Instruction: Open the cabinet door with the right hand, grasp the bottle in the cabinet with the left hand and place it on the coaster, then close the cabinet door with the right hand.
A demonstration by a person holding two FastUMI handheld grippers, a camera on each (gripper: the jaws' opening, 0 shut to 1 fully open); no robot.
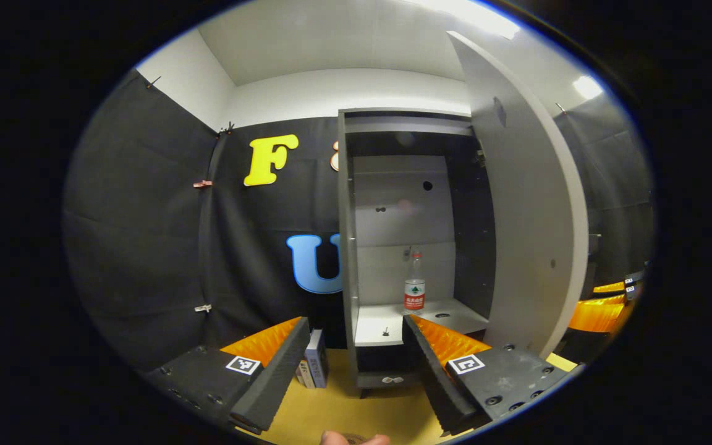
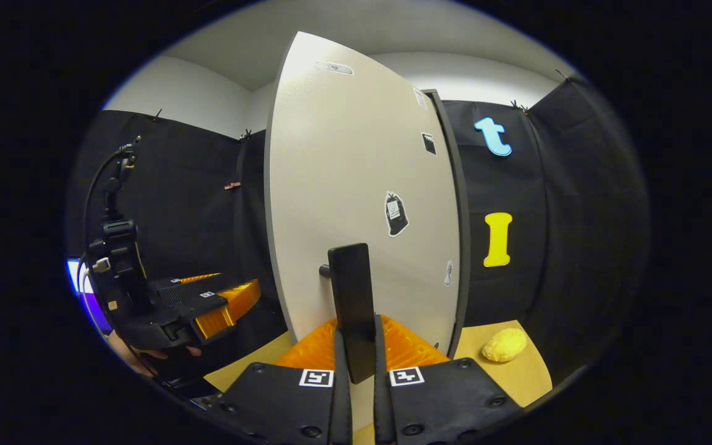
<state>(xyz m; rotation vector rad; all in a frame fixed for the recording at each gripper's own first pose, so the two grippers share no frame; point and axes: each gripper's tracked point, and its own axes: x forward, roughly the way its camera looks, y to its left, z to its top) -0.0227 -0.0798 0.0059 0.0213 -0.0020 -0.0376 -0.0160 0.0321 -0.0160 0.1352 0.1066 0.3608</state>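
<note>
Cabinet door (image 2: 356,173) is looking smooth, matt laminate; handle (image 2: 351,303) is showing matt dark plastic. Bottle (image 1: 415,285) is showing clear glossy plastic with a paper-like label. Worktop (image 1: 343,411) is looking matt, wood-toned.

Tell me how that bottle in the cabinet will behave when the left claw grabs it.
The bottle stands tall and narrow on the shelf, so a sideways nudge would probably tip it. It looks like clear thin plastic, likely light and a bit squashy. Its round body may roll if it falls.
</note>
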